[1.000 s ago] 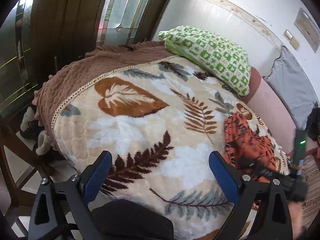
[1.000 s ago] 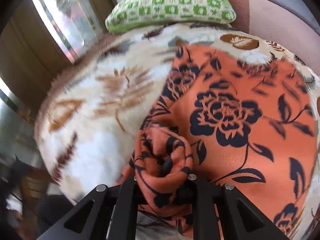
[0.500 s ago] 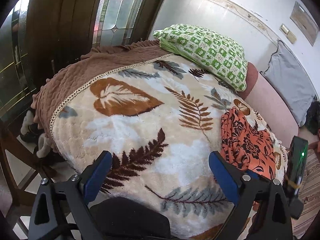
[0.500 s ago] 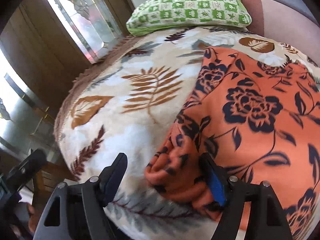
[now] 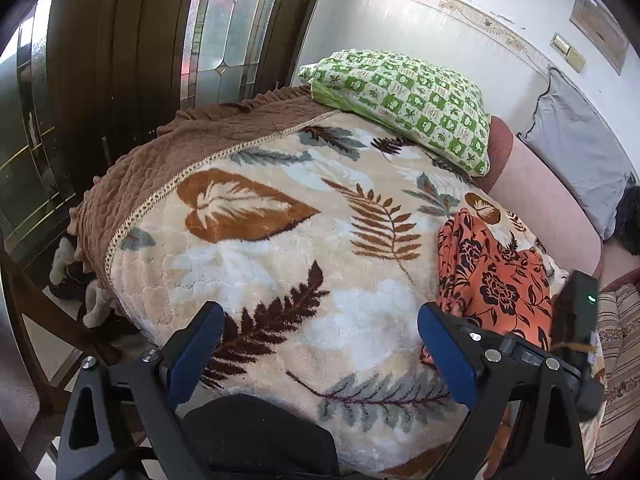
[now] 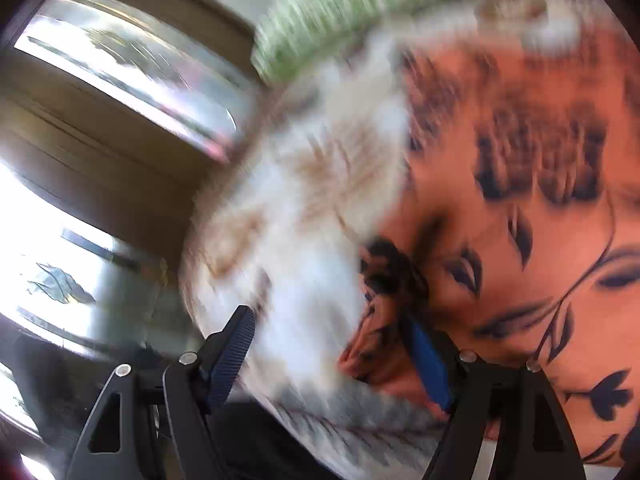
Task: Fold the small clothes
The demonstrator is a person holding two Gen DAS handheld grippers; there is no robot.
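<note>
The orange floral garment (image 5: 492,280) is seen at the right of the left wrist view, lying on the leaf-patterned blanket (image 5: 280,264), bunched along its left edge and not yet folded flat. In the right wrist view, which is heavily blurred, the same cloth (image 6: 520,220) fills the right half of the frame. The right gripper (image 6: 332,360) is held with its fingers spread; a rumpled corner of the garment lies between them, against the blue pad, and is not pinched. The left gripper (image 5: 320,348) is also spread wide, above bare blanket at the lower middle, beside the garment. A green checked pillow (image 5: 408,100) is seen at the upper centre. The step in hand is judged to be a regrasp between folds. Next, an edge must be pinched and carried across.
</note>
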